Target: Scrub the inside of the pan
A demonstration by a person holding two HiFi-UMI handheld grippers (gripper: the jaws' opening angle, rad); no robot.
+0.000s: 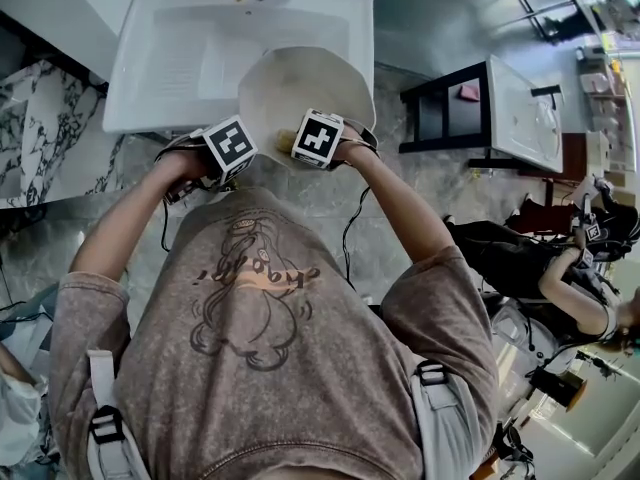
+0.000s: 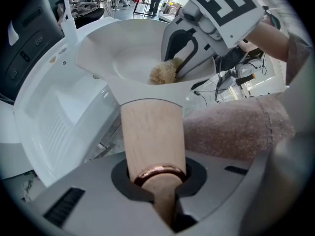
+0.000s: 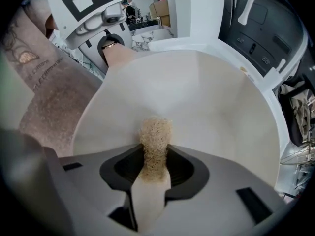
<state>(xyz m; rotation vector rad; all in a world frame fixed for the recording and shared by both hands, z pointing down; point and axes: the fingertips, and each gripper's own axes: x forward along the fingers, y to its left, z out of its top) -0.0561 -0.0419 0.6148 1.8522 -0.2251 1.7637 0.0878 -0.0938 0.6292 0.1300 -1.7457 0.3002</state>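
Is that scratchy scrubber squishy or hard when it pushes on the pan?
Probably squishy: the scrubber looks like loose tangled fibres, pinched narrow by the right gripper. It is likely light, and rough enough not to slip on the pan.

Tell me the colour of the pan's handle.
Pale wood handle with copper ring; left gripper view.

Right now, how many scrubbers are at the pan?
1. The fibrous scrubber is clamped in the right gripper, inside the pan; the left gripper holds the pan's wooden handle. The pan hides part of the sink, so another could lie there.
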